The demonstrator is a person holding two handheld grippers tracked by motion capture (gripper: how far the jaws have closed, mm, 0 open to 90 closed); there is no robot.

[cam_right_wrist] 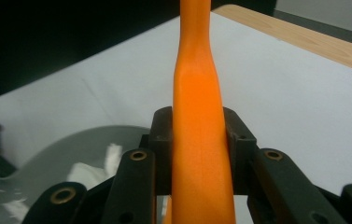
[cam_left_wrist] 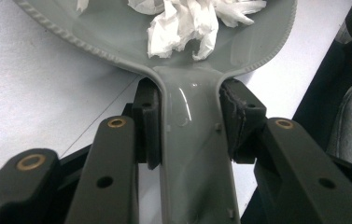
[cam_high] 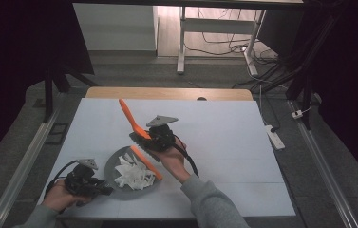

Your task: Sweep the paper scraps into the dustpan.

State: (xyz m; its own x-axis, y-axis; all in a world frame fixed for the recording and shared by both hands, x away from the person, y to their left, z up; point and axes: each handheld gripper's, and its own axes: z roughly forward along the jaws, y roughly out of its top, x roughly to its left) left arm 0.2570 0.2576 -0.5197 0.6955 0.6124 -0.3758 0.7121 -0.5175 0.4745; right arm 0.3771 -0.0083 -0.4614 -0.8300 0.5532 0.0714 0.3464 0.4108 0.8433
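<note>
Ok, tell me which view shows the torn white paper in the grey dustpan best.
The left gripper view: the torn white paper lies close and sharp in the grey dustpan, though cut off at the top. The high view shows the whole pile small from above. The right gripper view catches blurred scraps at lower left.

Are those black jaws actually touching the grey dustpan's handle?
Touching. In the left gripper view, the left gripper has both pads pressed against the sides of the grey dustpan's handle.
</note>
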